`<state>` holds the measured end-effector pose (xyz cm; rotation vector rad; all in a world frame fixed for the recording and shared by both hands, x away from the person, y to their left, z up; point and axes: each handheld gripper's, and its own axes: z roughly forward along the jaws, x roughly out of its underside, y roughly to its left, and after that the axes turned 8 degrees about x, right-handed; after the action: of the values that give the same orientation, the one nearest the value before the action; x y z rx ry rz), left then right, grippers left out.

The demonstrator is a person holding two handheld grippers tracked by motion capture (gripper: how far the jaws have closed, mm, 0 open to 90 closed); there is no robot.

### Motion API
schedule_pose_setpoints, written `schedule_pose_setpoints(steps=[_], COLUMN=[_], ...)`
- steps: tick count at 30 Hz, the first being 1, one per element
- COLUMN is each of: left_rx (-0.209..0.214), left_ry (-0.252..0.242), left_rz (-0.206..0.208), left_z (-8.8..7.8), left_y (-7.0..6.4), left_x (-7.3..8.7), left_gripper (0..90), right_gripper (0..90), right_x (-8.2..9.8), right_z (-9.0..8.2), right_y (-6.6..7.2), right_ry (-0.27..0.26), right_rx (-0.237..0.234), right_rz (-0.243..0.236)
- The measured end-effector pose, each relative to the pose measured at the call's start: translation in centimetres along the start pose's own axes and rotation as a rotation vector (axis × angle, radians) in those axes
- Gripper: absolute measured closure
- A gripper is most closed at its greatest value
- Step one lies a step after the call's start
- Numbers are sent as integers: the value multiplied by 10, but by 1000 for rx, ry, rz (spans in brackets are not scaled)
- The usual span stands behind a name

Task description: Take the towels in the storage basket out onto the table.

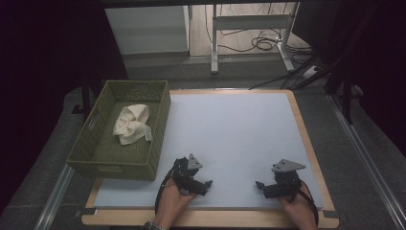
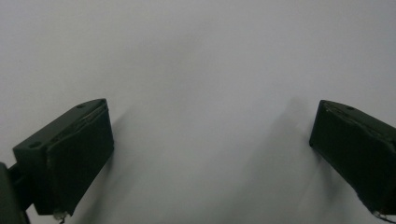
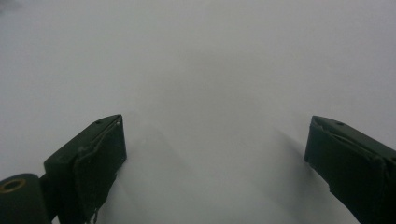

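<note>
Near edge of mat: left gripper [image 1: 207, 184] and right gripper [image 1: 259, 185] rest low, tips facing each other.
Jaws: both spread wide, nothing between them.
Cloth [image 1: 131, 123]: crumpled in green basket [image 1: 158, 125], well beyond left fingers.
Advice: probably reach with left gripper, come down over basket wall, pinch a raised fold.

My forearms leave the high view's bottom edge. Crumpled cream cloth [image 1: 131, 123] in woven green basket [image 1: 158, 139]: underside hidden. Right jaw of my left hand-held gripper [image 2: 205, 154] cut by frame edge.
</note>
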<state>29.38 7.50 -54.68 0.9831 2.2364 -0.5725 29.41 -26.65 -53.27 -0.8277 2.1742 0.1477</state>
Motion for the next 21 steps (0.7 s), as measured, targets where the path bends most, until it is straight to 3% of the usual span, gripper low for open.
schedule_pose_setpoints(steps=[21], left_rx=[8], left_ry=[-8], left_rz=[5], left_z=[-1], left_y=[0], left_x=[0], left_gripper=[13], right_gripper=[55], right_x=[0], right_z=[1], right_y=[-2], right_ry=[8], right_rx=[-11], right_rz=[9])
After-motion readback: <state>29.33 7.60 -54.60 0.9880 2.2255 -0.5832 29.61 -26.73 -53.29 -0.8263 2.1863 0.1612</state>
